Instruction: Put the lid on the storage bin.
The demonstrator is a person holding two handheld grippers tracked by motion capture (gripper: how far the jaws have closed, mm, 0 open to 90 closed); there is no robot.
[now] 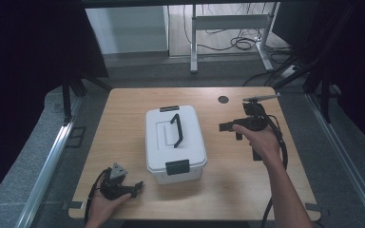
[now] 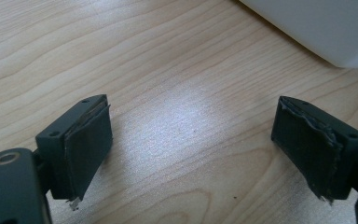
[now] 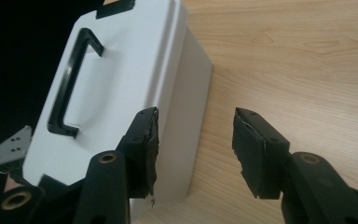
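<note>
White lidded box (image 1: 175, 143) sits latched on the worktop (image 1: 123, 118), seemingly untouched; left gripper (image 1: 137, 186) and right gripper (image 1: 224, 127) flank it, jaws apart, empty.

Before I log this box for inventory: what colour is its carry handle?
Black, on a white lid; the handle shows best in the right gripper view.

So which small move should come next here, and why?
Probably bring the left gripper forward to the front latch of the white box. Both latches look closed, the lid is on, both grippers are open and hold nothing, and the left one lies nearest that latch.
</note>
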